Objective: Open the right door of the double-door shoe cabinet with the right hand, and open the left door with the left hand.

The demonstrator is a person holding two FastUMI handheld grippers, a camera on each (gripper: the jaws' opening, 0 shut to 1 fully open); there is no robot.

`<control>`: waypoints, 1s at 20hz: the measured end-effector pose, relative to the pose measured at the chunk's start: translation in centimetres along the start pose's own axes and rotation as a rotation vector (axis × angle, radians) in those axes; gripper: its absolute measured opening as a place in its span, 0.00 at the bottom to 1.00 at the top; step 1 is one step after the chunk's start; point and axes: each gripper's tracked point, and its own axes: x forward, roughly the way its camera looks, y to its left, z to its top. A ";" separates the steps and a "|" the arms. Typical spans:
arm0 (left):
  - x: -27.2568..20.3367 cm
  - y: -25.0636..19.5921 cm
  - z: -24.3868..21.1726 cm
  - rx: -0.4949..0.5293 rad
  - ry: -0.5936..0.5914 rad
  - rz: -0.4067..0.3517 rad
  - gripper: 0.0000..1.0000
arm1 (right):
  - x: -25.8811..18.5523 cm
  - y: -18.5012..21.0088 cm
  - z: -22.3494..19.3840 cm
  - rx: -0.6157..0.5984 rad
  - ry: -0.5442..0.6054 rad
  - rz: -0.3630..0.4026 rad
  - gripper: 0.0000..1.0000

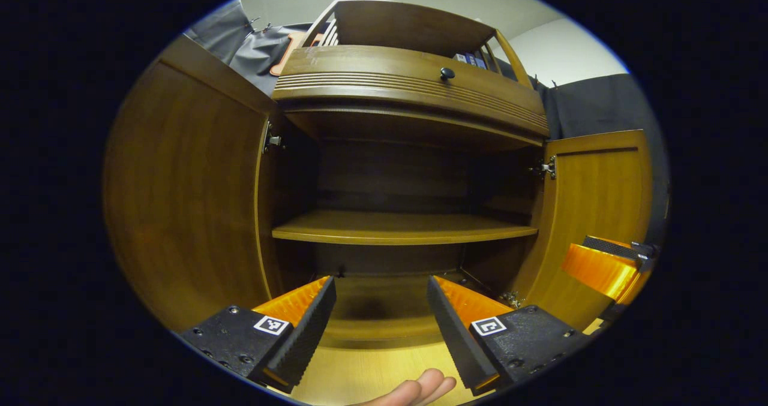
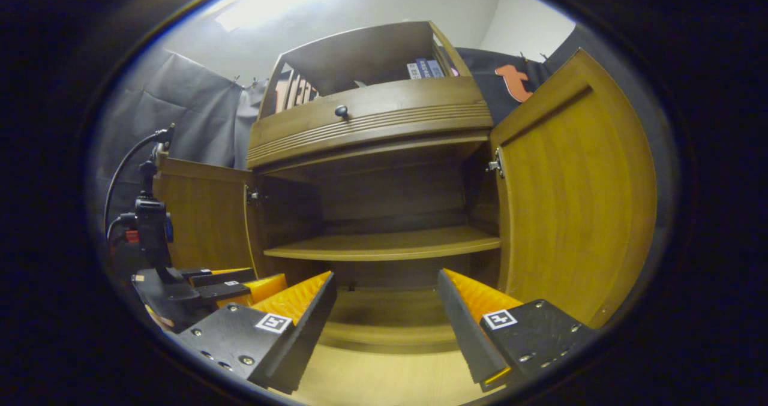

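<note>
The wooden shoe cabinet [image 1: 408, 88] [image 2: 372, 124] stands in front of me with both doors swung wide. In the left gripper view the left door [image 1: 186, 196] stands close on the left and the right door [image 1: 594, 214] farther off on the right. My left gripper [image 1: 381, 289] is open in front of the cabinet's bare inside, holding nothing. In the right gripper view the right door [image 2: 576, 196] is near on the right and the left door [image 2: 207, 220] farther left. My right gripper [image 2: 387, 283] is open and holds nothing. The right gripper [image 1: 606, 265] also shows beside the right door in the left gripper view, and the left gripper [image 2: 222, 286] shows at the lower left of the right gripper view.
One shelf [image 1: 402, 229] [image 2: 384, 247] crosses the dark interior. A drawer with a round knob [image 1: 447, 73] [image 2: 341, 111] tops the doors, with an open rack of items [image 2: 423, 68] above. Fingertips of a hand [image 1: 420, 389] show on the light floor [image 2: 384, 376].
</note>
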 end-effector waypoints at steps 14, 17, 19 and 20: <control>-1.1 -0.9 -0.5 0.050 -0.006 0.002 0.89 | -0.9 -0.8 -2.0 0.009 -0.001 -0.031 1.00; -2.2 -0.9 0.3 0.049 -0.035 0.003 0.95 | -1.7 -0.6 -1.9 0.011 -0.004 -0.020 1.00; -2.6 -0.8 0.6 0.048 -0.042 0.009 0.89 | -2.4 -0.7 -1.8 -0.005 -0.011 -0.023 1.00; -2.8 -0.9 0.6 0.047 -0.042 0.008 0.99 | -2.7 -0.7 -1.6 -0.009 -0.016 -0.020 1.00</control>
